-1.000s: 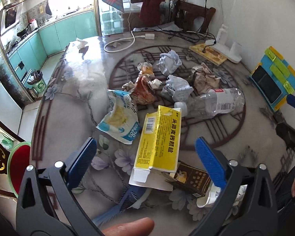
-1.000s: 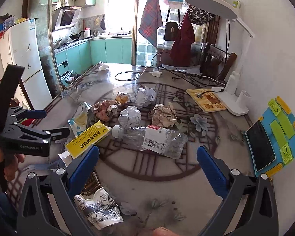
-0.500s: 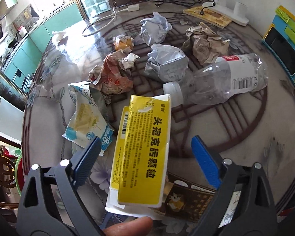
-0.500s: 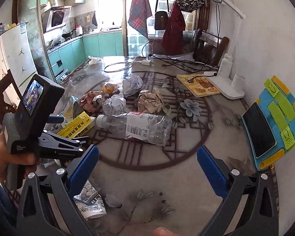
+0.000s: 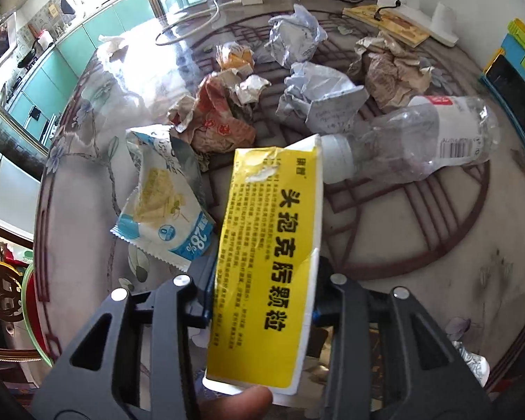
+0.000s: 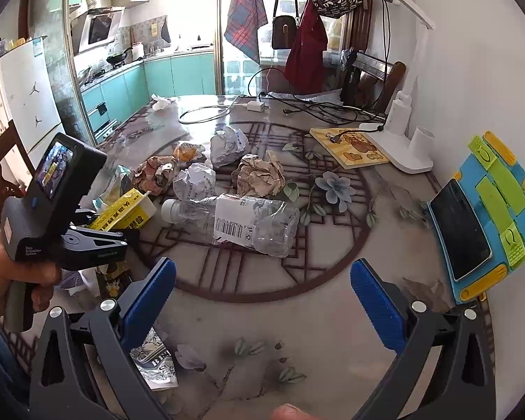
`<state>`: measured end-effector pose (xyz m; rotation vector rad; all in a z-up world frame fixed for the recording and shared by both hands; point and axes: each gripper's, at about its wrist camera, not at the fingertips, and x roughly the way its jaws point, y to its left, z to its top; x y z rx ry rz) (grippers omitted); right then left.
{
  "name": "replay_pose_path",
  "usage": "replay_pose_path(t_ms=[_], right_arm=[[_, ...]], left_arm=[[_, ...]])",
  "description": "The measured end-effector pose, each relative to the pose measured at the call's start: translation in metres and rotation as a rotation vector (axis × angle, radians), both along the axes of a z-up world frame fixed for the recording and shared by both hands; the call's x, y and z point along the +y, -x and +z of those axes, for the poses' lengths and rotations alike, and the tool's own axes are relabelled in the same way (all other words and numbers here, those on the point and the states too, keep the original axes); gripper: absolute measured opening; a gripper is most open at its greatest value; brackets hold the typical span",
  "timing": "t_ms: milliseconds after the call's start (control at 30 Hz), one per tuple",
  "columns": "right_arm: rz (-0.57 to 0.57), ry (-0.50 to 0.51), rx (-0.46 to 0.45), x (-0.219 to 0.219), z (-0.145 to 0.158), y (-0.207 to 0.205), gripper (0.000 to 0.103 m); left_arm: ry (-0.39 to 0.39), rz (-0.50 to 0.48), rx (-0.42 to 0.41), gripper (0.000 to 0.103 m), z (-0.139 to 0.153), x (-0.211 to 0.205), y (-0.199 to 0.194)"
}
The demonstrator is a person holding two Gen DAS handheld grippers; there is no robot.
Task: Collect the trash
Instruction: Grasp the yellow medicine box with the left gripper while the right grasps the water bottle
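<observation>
Closing on its first piece of litter, the left tool (image 5: 262, 301) had just drawn its jaws in from a wide spread until the blue pads pressed both long edges of the yellow carton (image 5: 267, 262), a flattened box printed with black characters. A second earlier the carton lay flat on the tabletop (image 5: 402, 245) between open jaws; now its near end sat clamped in the tool while its far end reached toward the cap of the clear plastic bottle (image 5: 413, 143). Whether the carton had left the tabletop could not be told from either view. The right wrist camera showed the same grip from the side, the carton (image 6: 122, 210) pinched just left of the bottle (image 6: 234, 220).

The right tool (image 6: 262, 297) hung wide and empty on the near side of the bottle, apart from it.

With the grip made, the step in hand appeared to be lifting the carton away, and the collection looked barely begun. Left of the carton lay a blue-and-white snack wrapper (image 5: 161, 206); beyond the bottle sat a reddish crumpled wrapper (image 5: 213, 119), two balls of white paper (image 5: 318, 98), and a wad of brown paper (image 5: 392, 66). No bin or bag was visible in either view, so where the carton would go could not be told.
</observation>
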<state>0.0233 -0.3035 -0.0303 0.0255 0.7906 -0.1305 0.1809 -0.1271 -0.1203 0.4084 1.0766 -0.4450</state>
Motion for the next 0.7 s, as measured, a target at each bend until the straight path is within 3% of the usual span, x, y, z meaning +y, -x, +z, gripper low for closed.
replay_pose_path(t_ms=[233,700], right_arm=[[0.118,0.103,0.011,0.015,-0.009,-0.014,0.097],[0.483,0.515,0.05,0.064,-0.038,-0.06,0.097]], left_arm=[[0.097,0.006,-0.043,0.037,0.038,0.016,0.012],[0.225,0.093,-0.103,0.037,0.086,0.083,0.012]])
